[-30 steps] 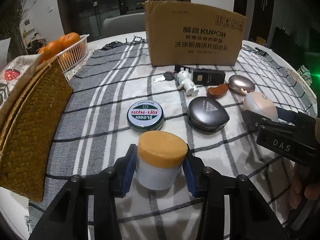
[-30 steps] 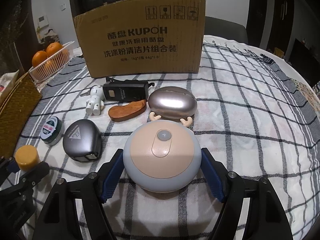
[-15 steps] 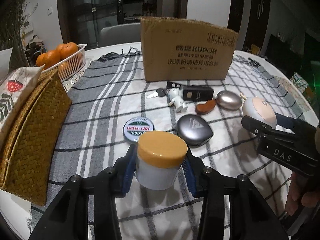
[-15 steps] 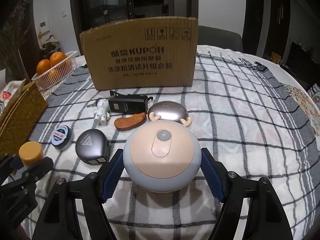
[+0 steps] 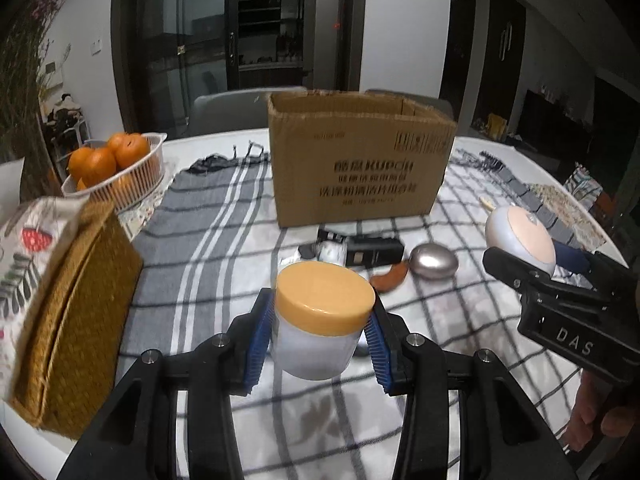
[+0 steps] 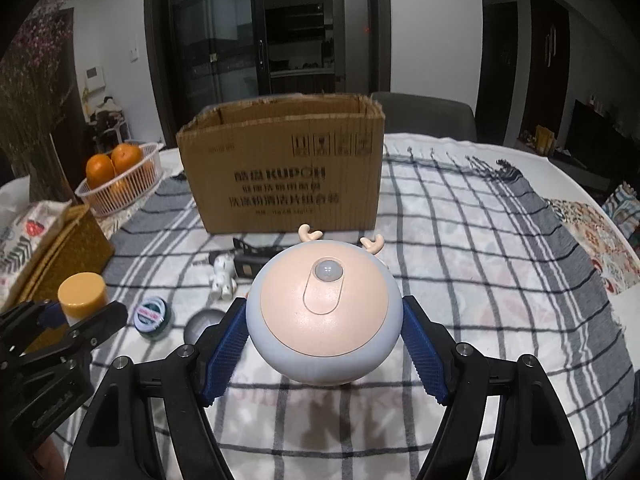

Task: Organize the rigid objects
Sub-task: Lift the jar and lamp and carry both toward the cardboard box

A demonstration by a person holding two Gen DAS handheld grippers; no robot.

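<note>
Above the plaid-clothed tabletop [image 6: 480, 280], with the cardboard box [image 5: 360, 164] upper centre, the left gripper [image 5: 318, 336] pinches a yellow-lidded jar [image 5: 320, 320] mid-frame while the right gripper [image 6: 324, 344] spans a round night light [image 6: 324, 312], whose curved shell could slip from its fingers.

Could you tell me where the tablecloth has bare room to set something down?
Bare cloth lies right of the cardboard box, out to the fringed edge, and between the woven basket and box. It is crowded in front of the box, around the black device and silver case.
</note>
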